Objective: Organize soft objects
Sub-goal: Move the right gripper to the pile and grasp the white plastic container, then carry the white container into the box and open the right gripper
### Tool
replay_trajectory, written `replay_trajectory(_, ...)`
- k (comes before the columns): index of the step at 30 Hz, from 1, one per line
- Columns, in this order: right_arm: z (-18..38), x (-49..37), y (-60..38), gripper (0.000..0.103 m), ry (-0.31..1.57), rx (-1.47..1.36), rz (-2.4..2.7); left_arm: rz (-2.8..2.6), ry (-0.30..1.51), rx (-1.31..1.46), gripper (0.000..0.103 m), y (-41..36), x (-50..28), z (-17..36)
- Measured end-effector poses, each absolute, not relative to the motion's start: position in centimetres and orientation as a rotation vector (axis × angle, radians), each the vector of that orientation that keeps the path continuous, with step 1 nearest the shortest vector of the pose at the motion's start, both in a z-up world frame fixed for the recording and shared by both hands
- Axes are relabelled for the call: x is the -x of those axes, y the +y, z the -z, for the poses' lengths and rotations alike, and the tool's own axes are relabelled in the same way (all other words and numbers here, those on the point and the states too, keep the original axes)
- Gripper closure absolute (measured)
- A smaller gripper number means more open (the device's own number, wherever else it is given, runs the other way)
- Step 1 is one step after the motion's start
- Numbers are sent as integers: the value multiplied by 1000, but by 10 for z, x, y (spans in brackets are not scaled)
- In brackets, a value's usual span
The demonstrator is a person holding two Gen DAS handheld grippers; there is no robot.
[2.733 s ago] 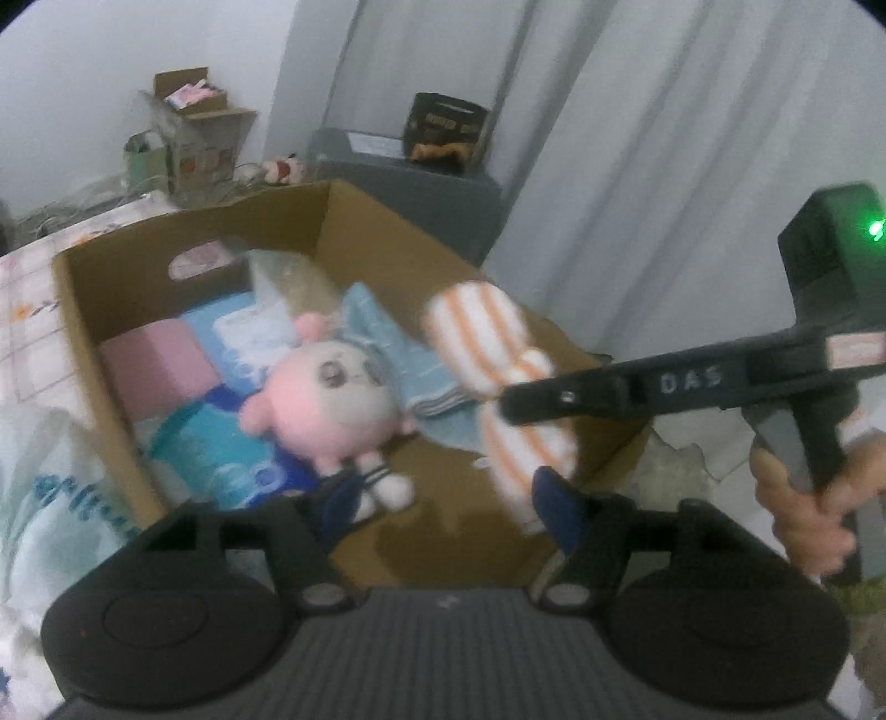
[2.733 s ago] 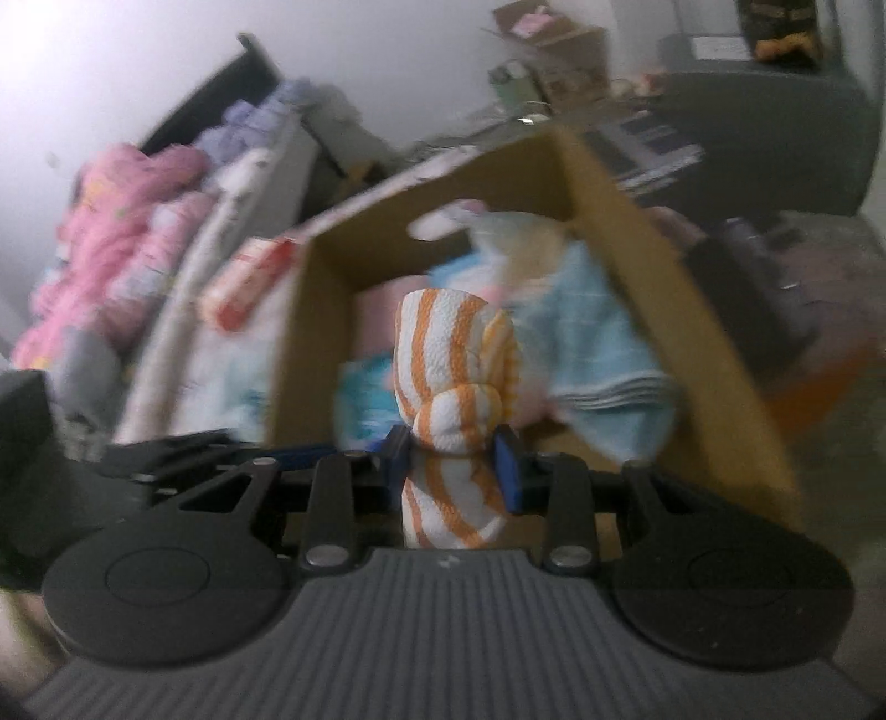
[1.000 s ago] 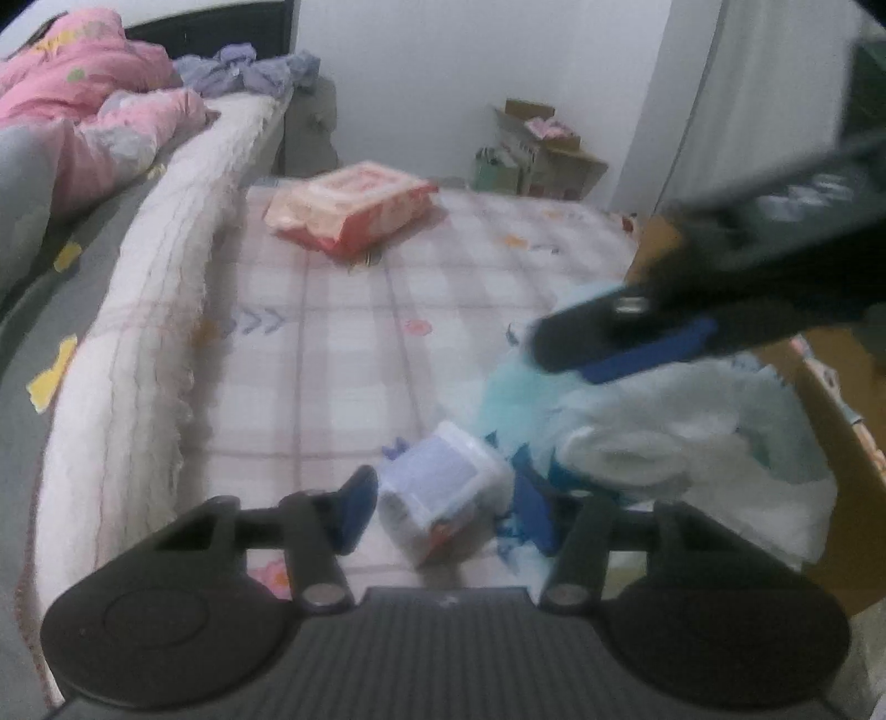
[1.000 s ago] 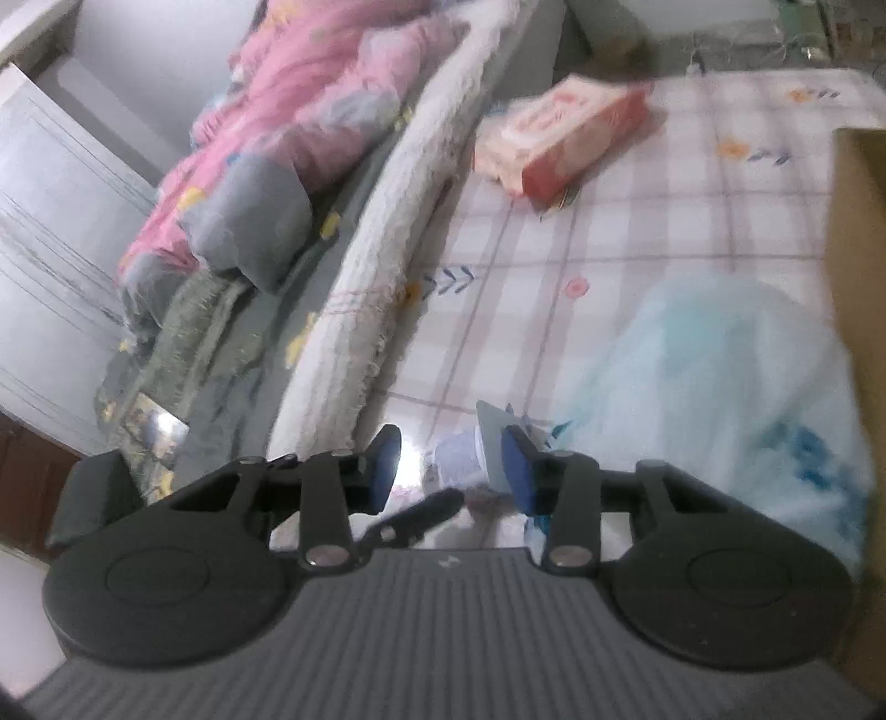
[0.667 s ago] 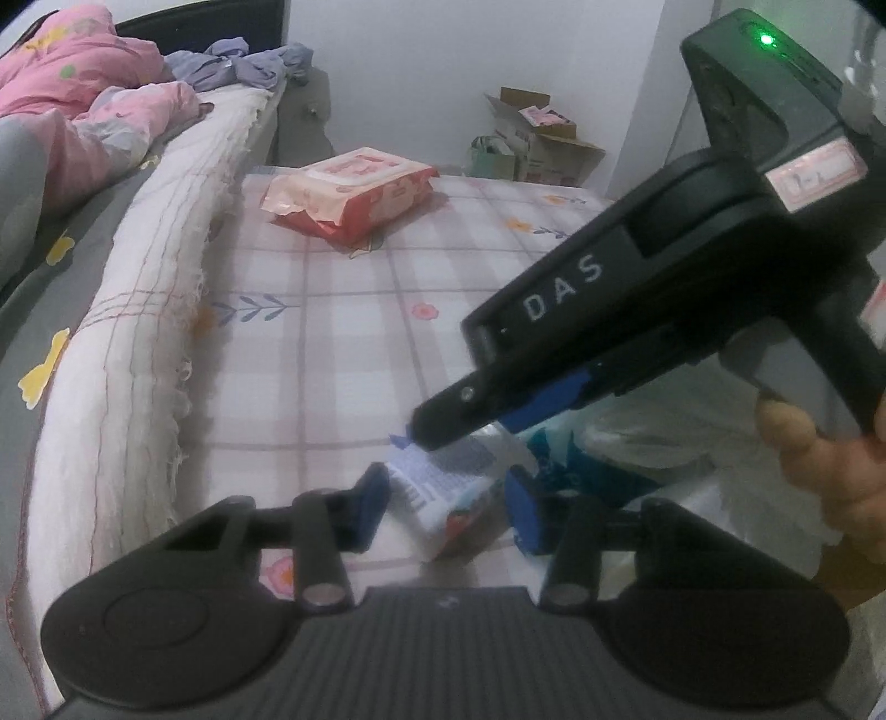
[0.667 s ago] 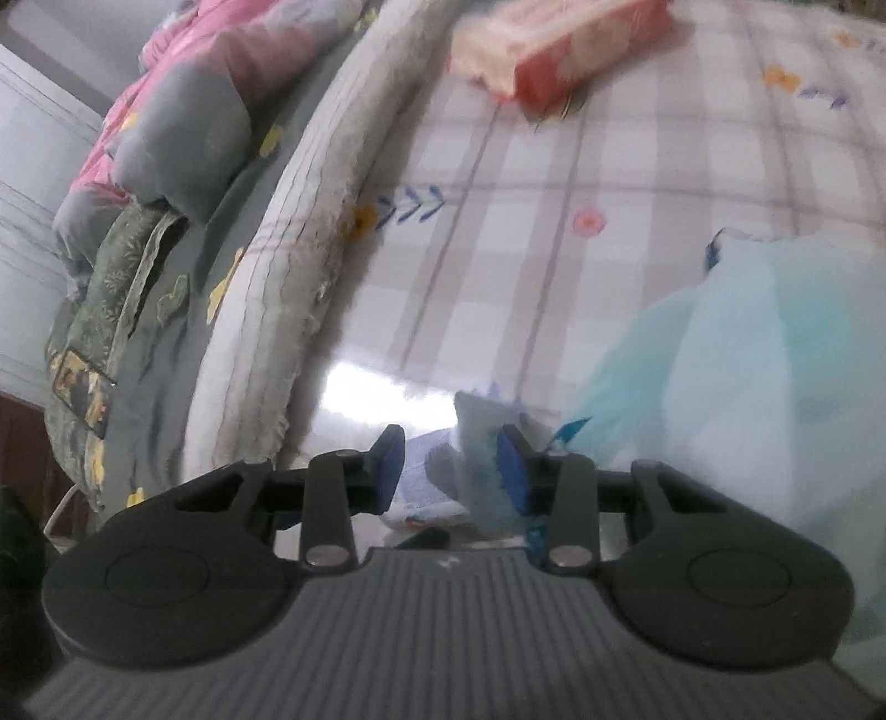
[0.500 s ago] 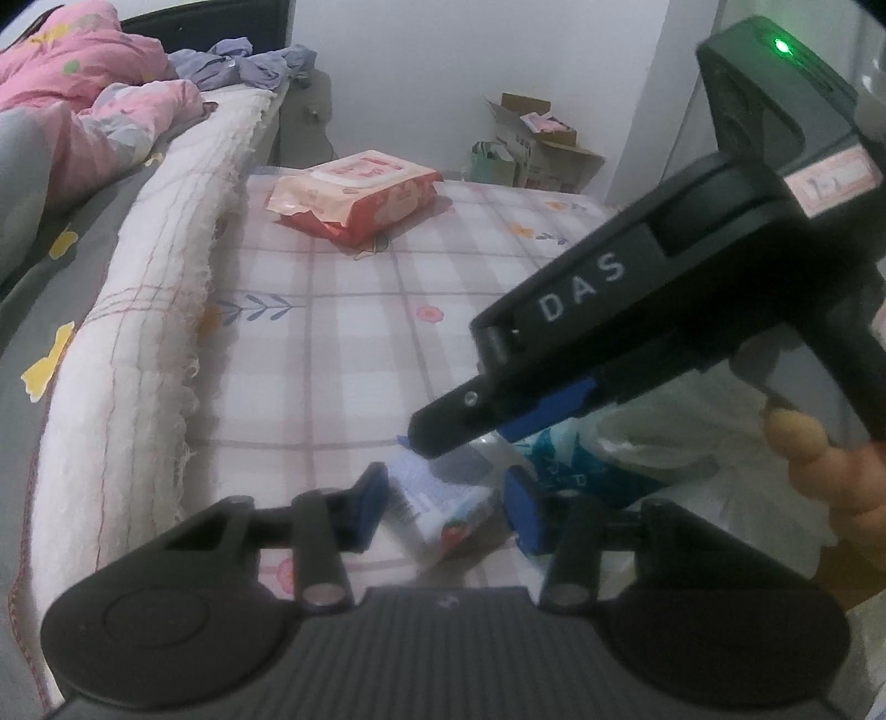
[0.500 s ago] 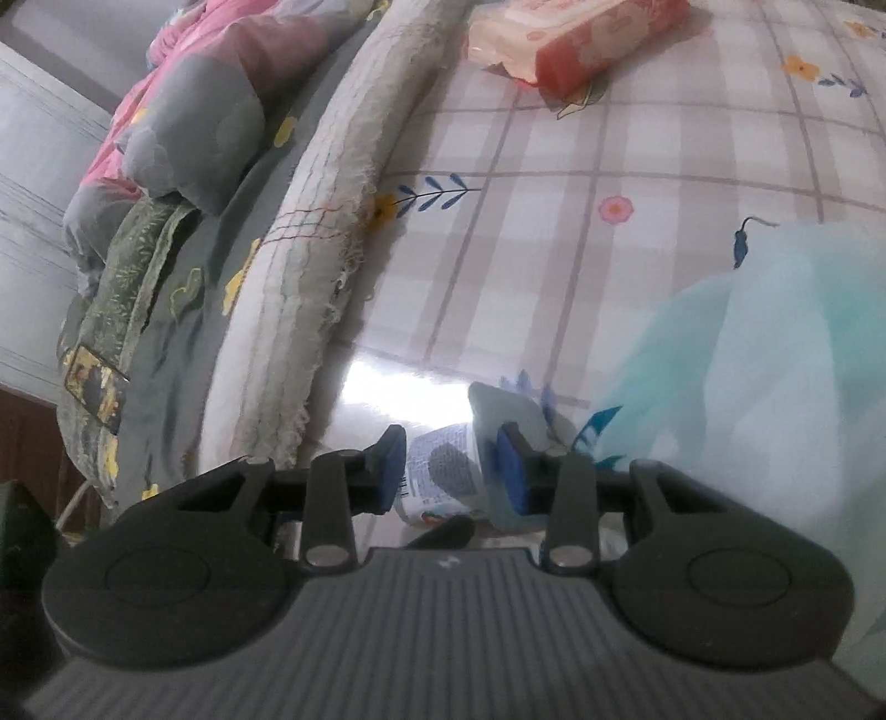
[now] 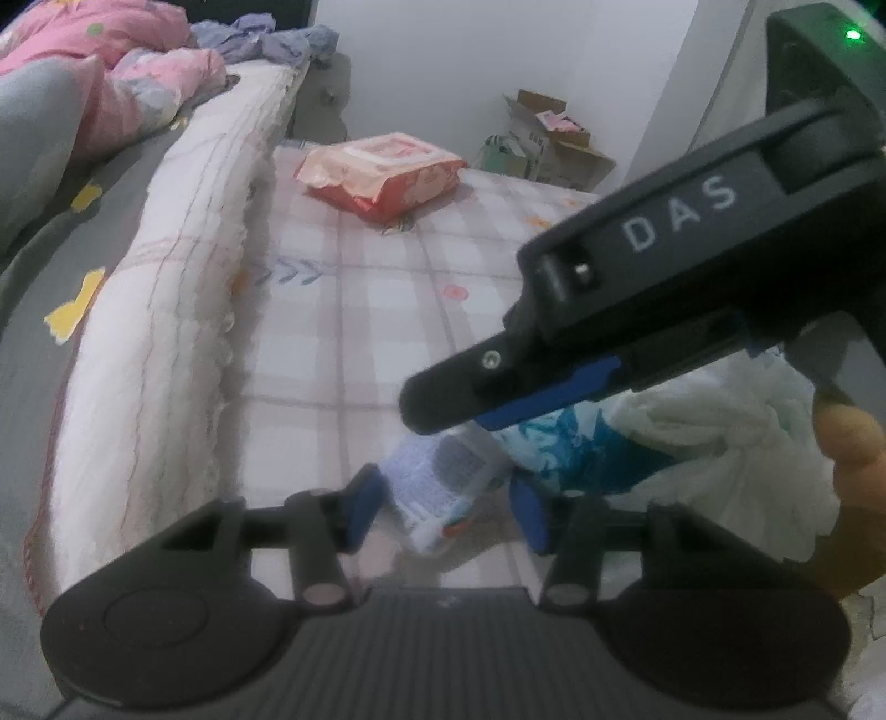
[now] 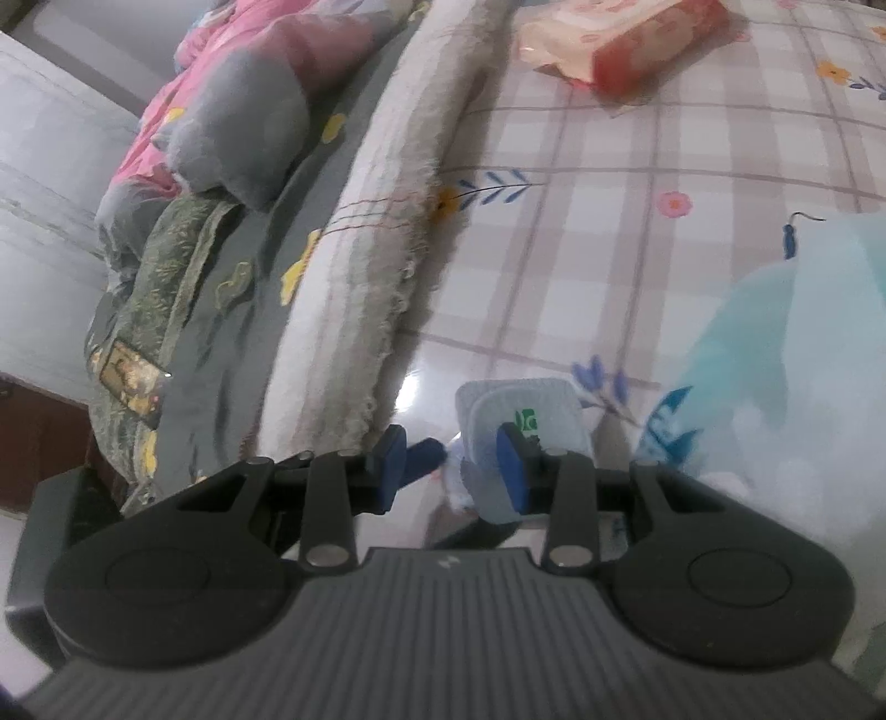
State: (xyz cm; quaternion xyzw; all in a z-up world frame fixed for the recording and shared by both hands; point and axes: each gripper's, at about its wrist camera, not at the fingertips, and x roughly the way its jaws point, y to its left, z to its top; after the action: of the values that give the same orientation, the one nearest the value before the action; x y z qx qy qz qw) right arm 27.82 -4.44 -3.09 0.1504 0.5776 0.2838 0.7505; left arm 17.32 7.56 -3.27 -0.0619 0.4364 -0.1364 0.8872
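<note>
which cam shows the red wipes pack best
The left wrist view: the red wipes pack lies whole and fairly sharp on the checked sheet, far from both tools. The right wrist view catches it only at the top edge, cut off and blurred.

A bed covered by a checked, flower-printed sheet (image 9: 354, 310) was seen. On it lay a red-and-pink wipes pack (image 9: 382, 171) at the far end, a small white packet (image 9: 437, 487) near the front, and a pale blue-white plastic bag (image 9: 692, 437) just beside the packet.
</note>
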Motion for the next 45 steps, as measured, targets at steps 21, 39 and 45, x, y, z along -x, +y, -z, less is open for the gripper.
replay_trajectory(21,35,-276,-61,67,1269,-424,-559,307,860,53,40,91,-142,25)
replay_trajectory(39,58,-275,-45,73,1333,-418,-625,293,949,22,42,75,-160,37)
replay_trajectory(45,49,-271,-45,76,1309,-413,-641,283,931,35,42,77,-155,26)
